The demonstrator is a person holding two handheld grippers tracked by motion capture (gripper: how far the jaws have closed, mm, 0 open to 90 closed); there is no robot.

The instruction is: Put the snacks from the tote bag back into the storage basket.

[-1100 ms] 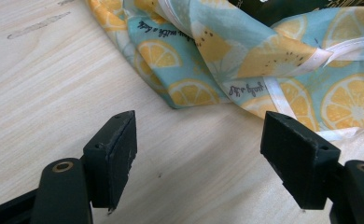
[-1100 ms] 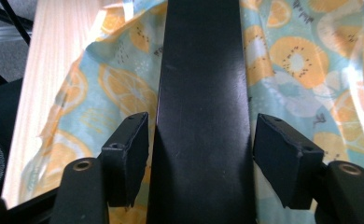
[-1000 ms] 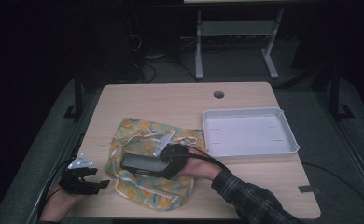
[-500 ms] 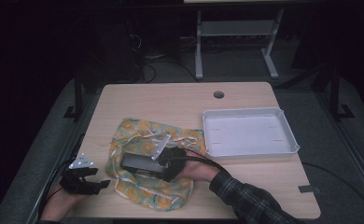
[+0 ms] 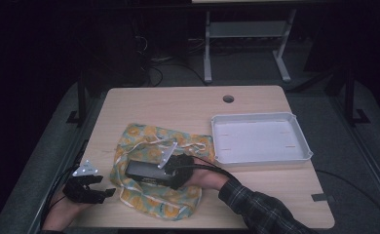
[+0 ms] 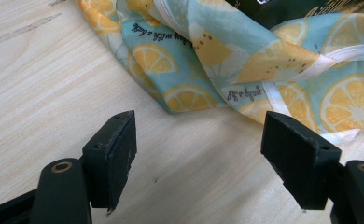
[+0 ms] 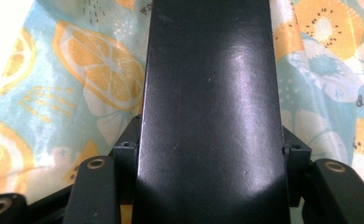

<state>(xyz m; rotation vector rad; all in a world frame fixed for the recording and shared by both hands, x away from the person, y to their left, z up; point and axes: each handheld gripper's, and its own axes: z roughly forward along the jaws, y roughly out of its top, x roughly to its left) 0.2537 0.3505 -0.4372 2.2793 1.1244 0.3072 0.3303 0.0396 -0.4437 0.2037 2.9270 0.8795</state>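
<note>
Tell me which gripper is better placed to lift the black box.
Right: the right gripper has closed its jaws around the black box. The left gripper stands open beside the lemon-print cloth.

The lemon-print cloth carries small black script among its fruit slices. In the left gripper view, one line near the upper left of the cloth reads roughly "only with a hate", though its last word is too small to be sure of. A second line of the same script lies upside down beside a white hem strip, near the cloth's lower edge, and its words cannot be made out. In the right gripper view, another scrap of script sits at the top edge of the cloth, cut off and unreadable. The black box lying on the cloth shows no legible print.
</note>
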